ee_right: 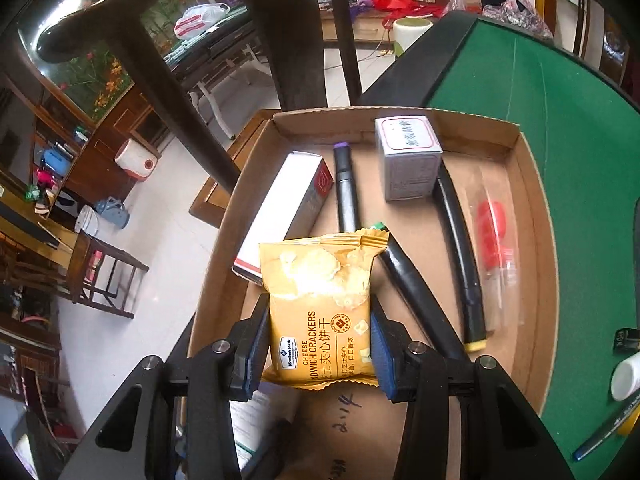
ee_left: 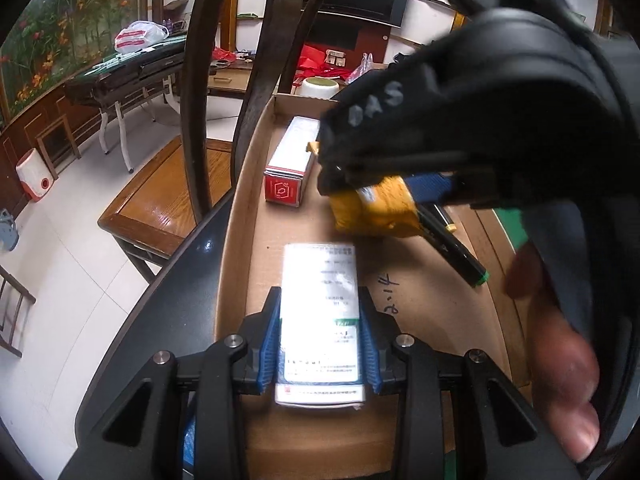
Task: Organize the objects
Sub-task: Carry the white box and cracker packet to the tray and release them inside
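Sorting well under way, judging by the tray (ee_right: 532,184); cardboard, shallow, set at the near-left corner of a green table (ee_right: 560,128); already in it: a red-and-white carton (ee_right: 288,208), a purple-capped marker (ee_right: 345,184), a grey cube box (ee_right: 408,160), two more black markers (ee_right: 460,256) lying lengthwise, a bagged red item (ee_right: 494,236) by the right wall.

Still outside: a white pot (ee_right: 626,376) and a pen (ee_right: 600,436) on the felt at the right edge; likely next to go in, though I can't say what else waits out of view.

Right gripper (ee_right: 320,344): jaws closed on a cracker packet (ee_right: 320,312), blue pads pressing both sides; packet held over the tray's near half, its top edge overlapping the carton's end and a marker cap; whether it touches them I cannot tell; not yet set down.

Left gripper (ee_left: 320,344): narrow, pads tight on a white medicine box (ee_left: 320,312); box flat or nearly so over the tray floor at the near-left, beside the left wall; in this view the packet (ee_left: 372,212) hangs just ahead of it, the carton farther along the wall.

Judgement: both items in hand are at their spots; release pending.
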Action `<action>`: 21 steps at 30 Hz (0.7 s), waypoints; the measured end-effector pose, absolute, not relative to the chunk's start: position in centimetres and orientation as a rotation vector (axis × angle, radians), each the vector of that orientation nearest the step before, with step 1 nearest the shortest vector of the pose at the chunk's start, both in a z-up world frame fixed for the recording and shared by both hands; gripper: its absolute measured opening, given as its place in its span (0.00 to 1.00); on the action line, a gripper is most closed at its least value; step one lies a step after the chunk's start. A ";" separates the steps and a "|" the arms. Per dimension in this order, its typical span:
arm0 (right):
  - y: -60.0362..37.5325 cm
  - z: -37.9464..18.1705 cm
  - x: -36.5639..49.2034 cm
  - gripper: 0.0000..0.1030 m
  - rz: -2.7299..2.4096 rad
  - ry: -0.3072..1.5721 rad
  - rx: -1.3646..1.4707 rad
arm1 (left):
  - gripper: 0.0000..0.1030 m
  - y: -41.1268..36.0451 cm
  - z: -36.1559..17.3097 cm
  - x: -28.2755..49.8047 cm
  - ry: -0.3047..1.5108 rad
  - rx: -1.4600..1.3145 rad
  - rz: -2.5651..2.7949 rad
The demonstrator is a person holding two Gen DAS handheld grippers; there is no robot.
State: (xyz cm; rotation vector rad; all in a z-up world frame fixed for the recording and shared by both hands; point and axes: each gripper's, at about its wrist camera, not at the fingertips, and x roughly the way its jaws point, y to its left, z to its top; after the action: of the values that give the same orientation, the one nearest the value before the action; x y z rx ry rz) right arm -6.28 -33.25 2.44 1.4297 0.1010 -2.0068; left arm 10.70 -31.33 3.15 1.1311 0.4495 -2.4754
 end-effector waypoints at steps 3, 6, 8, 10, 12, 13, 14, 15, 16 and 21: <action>-33.8 2.3 -6.4 0.47 -2.007 0.123 1.433 | 0.33 -31.1 3.2 10.9 0.436 1.126 -2.478; -33.9 2.3 -6.3 0.49 -1.997 0.132 1.436 | 0.33 -31.1 3.3 11.0 0.443 1.126 -2.486; -33.8 2.3 -6.3 0.52 -1.995 0.128 1.441 | 0.34 -31.2 3.3 11.2 0.451 1.119 -2.491; -33.5 2.2 -6.4 0.56 -1.975 0.112 1.450 | 0.39 -31.1 3.3 11.3 0.447 1.111 -2.498; -32.9 2.1 -6.4 0.56 -1.968 0.099 1.452 | 0.46 -31.1 3.4 11.5 0.459 1.099 -2.523; -32.6 2.2 -6.3 0.56 -1.975 0.098 1.447 | 0.48 -31.0 3.4 11.5 0.463 1.093 -2.539; -32.4 2.5 -6.2 0.56 -1.989 0.101 1.438 | 0.53 -31.0 3.4 11.6 0.469 1.084 -2.555; -32.1 2.7 -6.2 0.56 -2.002 0.101 1.428 | 0.57 -30.9 3.4 11.7 0.473 1.077 -2.566; -31.8 2.9 -6.1 0.56 -2.009 0.097 1.418 | 0.59 -30.8 3.5 11.7 0.476 1.069 -2.577; -30.8 4.8 -5.3 0.57 -2.046 0.118 1.337 | 0.69 -30.2 3.7 12.2 0.468 1.028 -2.605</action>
State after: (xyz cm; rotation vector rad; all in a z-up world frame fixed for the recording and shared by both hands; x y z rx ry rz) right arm -5.26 -30.76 4.78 1.3370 0.1180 -2.0464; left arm 12.17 -30.21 3.70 1.0276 0.4683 -2.6053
